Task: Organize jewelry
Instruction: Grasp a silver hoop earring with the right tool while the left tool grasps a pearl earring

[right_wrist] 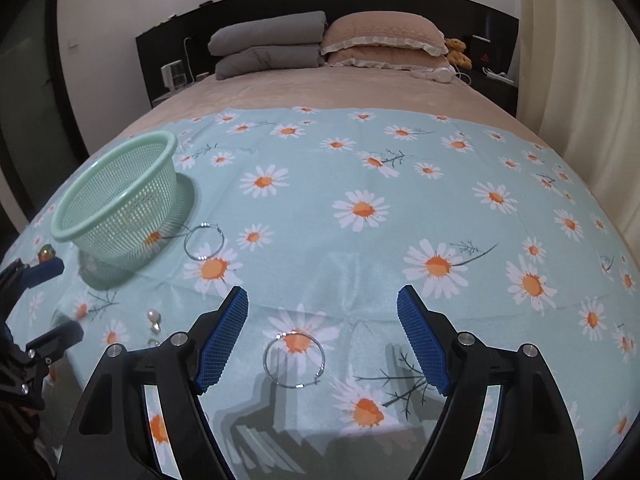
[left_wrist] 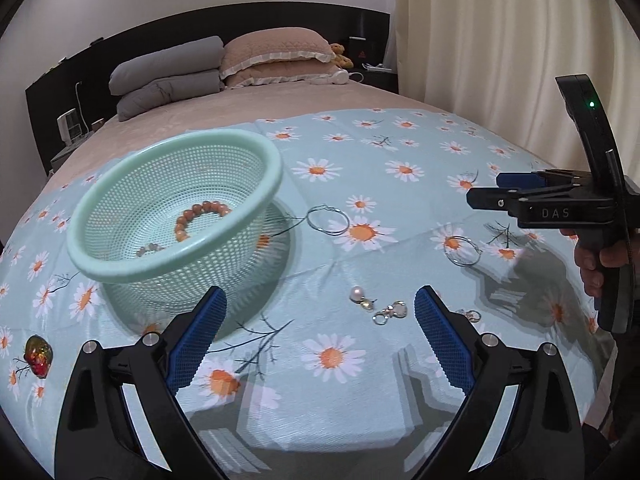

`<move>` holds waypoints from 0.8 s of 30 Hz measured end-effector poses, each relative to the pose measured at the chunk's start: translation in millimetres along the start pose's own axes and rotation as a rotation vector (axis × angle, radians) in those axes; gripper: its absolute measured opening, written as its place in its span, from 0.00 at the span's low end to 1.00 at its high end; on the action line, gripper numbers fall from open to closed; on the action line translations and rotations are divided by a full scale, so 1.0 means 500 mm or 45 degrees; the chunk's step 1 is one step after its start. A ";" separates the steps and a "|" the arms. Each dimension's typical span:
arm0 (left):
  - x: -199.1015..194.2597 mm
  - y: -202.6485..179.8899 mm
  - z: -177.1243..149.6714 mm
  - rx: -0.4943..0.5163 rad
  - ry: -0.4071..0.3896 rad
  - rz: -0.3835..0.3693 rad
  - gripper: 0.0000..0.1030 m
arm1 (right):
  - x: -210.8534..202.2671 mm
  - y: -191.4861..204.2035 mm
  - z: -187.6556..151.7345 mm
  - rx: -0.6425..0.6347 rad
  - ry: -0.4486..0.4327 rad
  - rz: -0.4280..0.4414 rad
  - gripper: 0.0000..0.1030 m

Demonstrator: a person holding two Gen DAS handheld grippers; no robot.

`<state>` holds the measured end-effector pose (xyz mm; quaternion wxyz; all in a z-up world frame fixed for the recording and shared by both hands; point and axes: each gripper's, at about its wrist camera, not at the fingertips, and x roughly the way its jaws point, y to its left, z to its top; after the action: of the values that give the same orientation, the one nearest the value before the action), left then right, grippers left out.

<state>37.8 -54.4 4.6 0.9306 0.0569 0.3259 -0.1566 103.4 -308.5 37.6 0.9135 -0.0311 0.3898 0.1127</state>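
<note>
A: What is the condition of each gripper?

B: The left gripper [left_wrist: 320, 316] has its jaws spread wide, with nothing between the blue pads. The right gripper [right_wrist: 322, 320] also stands with its jaws apart and empty. In the left wrist view the right gripper [left_wrist: 486, 192] shows side-on, held by a hand [left_wrist: 596, 260].

A: Is any writing legible?

B: One marking only. The letters "DAS" are moulded on the black body of the right gripper, read in the left wrist view. A green lamp glows on the curved part above it.

A: Where is the jewelry located?

B: Everything rests on a daisy-print cloth [left_wrist: 400, 140] spread across a bed [left_wrist: 200, 120].
- A green mesh basket [left_wrist: 176, 208] holds a beaded bracelet [left_wrist: 202, 218] and a smaller pale item, too small to identify.
- A hoop earring [left_wrist: 328, 219] lies just beside the basket.
- A second hoop earring [right_wrist: 294, 360] lies below the open jaws of the right gripper, apart from both pads.
- A pearl earring [left_wrist: 357, 294] and a small clasp piece [left_wrist: 390, 312] lie near each other, ahead of the left gripper.
- An amber-red stone [left_wrist: 39, 356] sits well apart, at the left edge.

A: What lies at the far end of the bed?

B: Pillows [left_wrist: 276, 56] and a folded grey quilt [left_wrist: 168, 76].
</note>
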 end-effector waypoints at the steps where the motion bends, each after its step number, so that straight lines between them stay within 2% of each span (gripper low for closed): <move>1: 0.007 -0.011 0.002 0.009 0.002 -0.016 0.90 | 0.003 -0.002 -0.008 -0.005 0.009 -0.002 0.71; 8: 0.068 -0.051 0.015 0.020 0.061 -0.060 0.90 | 0.034 -0.008 -0.038 -0.002 0.055 -0.007 0.69; 13: 0.117 -0.041 0.018 -0.048 0.136 -0.049 0.88 | 0.057 -0.016 -0.053 0.021 0.086 -0.023 0.59; 14: 0.126 -0.041 0.017 -0.054 0.153 -0.051 0.86 | 0.063 -0.017 -0.056 0.027 0.099 -0.015 0.52; 16: 0.143 -0.043 0.011 -0.048 0.201 -0.063 0.73 | 0.073 -0.018 -0.062 0.032 0.122 -0.017 0.42; 17: 0.151 -0.045 0.006 -0.039 0.228 -0.063 0.71 | 0.076 -0.019 -0.064 0.030 0.126 -0.028 0.39; 19: 0.157 -0.051 -0.002 -0.012 0.233 -0.041 0.69 | 0.077 -0.018 -0.068 0.025 0.125 -0.029 0.33; 20: 0.157 -0.053 -0.003 -0.005 0.233 -0.037 0.69 | 0.077 -0.015 -0.068 0.010 0.134 -0.024 0.25; 24: 0.156 -0.056 -0.008 0.029 0.237 -0.011 0.53 | 0.078 0.009 -0.073 -0.068 0.139 -0.042 0.09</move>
<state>83.8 -99.8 -47.1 0.8949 0.0802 0.4095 -0.1584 102.8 -302.5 -15.7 0.8914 -0.0680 0.4353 0.1062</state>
